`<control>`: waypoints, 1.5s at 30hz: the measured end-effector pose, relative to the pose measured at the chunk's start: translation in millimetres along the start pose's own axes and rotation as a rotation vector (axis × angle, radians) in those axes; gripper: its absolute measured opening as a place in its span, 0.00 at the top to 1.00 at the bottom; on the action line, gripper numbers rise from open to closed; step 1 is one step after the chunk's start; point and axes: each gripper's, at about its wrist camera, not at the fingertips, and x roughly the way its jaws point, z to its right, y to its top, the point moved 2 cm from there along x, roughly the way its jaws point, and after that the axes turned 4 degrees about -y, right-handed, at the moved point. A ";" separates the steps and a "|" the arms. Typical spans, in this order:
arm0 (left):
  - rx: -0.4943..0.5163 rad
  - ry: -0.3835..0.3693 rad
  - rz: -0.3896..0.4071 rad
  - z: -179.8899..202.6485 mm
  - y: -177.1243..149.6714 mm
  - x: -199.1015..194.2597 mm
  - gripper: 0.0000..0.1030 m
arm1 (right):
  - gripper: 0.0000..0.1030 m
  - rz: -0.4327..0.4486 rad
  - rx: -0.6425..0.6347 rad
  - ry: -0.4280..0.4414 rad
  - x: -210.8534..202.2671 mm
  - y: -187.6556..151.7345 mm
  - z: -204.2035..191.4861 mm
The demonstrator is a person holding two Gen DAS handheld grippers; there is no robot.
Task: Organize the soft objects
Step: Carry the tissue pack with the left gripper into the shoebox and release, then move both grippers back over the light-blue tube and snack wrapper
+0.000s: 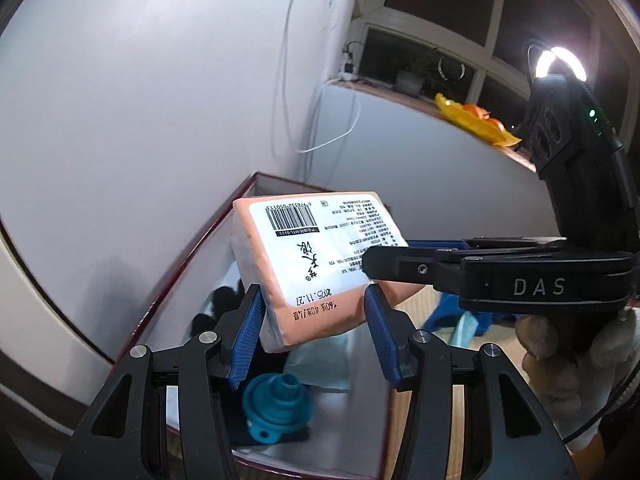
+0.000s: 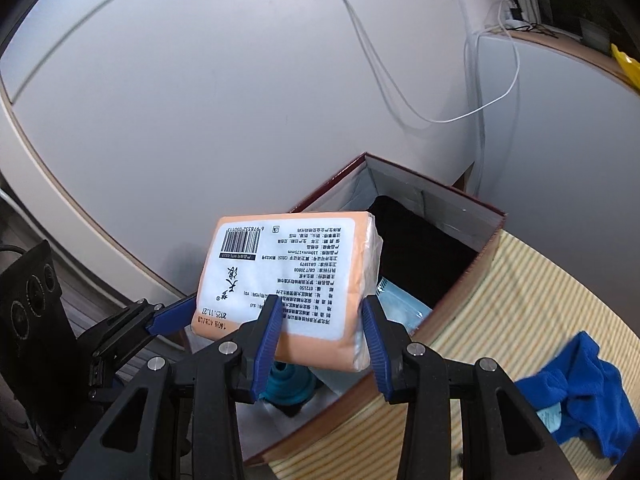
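Note:
An orange tissue pack (image 1: 320, 264) with a white barcode label hangs above an open box (image 1: 188, 256). My left gripper (image 1: 314, 336) is shut on its near end. My right gripper (image 2: 320, 340) is shut on its other end (image 2: 292, 284), and it comes in from the right in the left wrist view (image 1: 372, 268). The box (image 2: 476, 268) holds a teal plastic piece (image 1: 276, 404), light blue packets (image 2: 400, 312) and something black (image 2: 416, 252).
A blue cloth (image 2: 580, 388) lies on the striped mat (image 2: 500, 320) right of the box. A white wall with hanging cables (image 2: 400, 92) stands behind. A windowsill with a plant (image 1: 412, 76) and yellow items (image 1: 476, 120) is at the back right.

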 end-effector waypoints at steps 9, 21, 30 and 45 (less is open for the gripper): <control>-0.025 0.032 -0.039 -13.7 -6.0 19.9 0.51 | 0.63 -0.029 0.007 -0.032 28.2 0.9 -0.8; -0.041 0.057 -0.056 -23.3 -13.1 19.7 0.51 | 0.60 -0.023 0.022 -0.052 34.1 -3.3 7.3; -0.035 0.031 -0.028 -10.8 -10.8 4.5 0.51 | 0.58 0.031 0.030 -0.072 -3.8 -12.9 21.3; 0.084 -0.152 -0.040 71.6 -24.0 -13.8 0.51 | 0.50 0.177 0.163 -0.148 -150.2 -98.0 99.3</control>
